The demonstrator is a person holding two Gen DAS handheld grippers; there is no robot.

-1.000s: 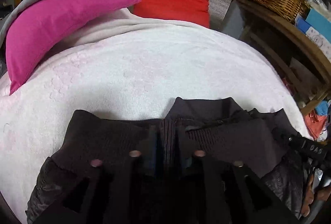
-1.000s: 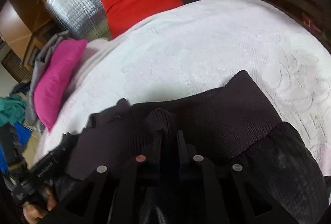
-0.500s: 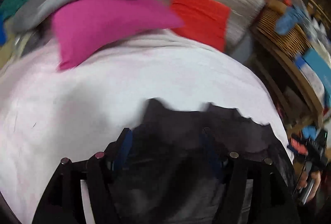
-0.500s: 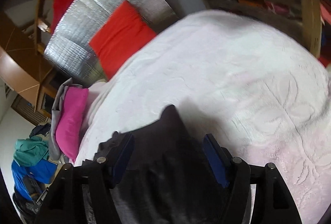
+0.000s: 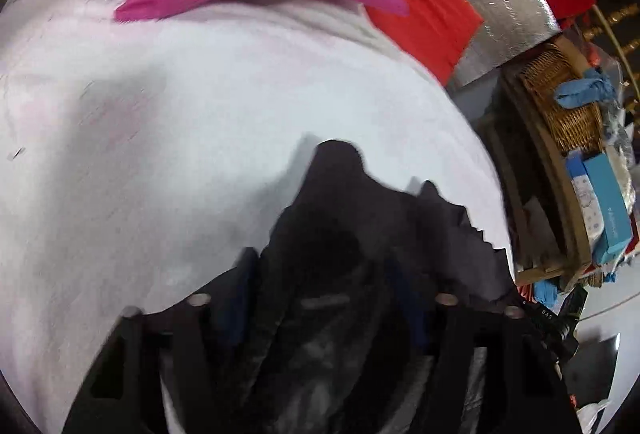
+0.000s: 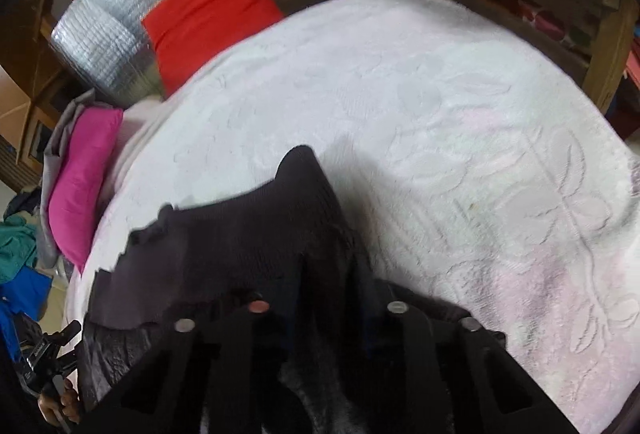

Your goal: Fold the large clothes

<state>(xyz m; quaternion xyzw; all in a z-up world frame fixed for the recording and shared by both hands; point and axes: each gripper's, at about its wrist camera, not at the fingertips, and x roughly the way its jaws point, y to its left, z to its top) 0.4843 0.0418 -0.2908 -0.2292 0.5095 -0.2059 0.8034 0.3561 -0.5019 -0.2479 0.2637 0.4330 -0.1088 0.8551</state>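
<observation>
Jacket (image 5: 340,234) first — a dark, bulky one with a ribbed knit hem, lying at the near edge of the bed's pale pink blanket (image 5: 200,113), bunched up between the two tools rather than spread flat. In the right wrist view the ribbed band (image 6: 248,234) rides up in a peak, with shinier quilted fabric showing below it.

Left gripper (image 5: 324,274) has its jaws partway apart and closing, dark cloth lying between them; I can't say the pads have bitten yet. Right gripper (image 6: 328,282) is narrow and closing too, with a fold of the jacket between its fingers, seemingly pinched.

What could go wrong: the left may close on only the top layer, so the thick padding underneath slides out and the fold comes up lopsided. If the two hands pull unevenly, the hem would twist instead of lying straight. The jacket also sits close to the bed's edge — a careless tug could drag it off.
</observation>
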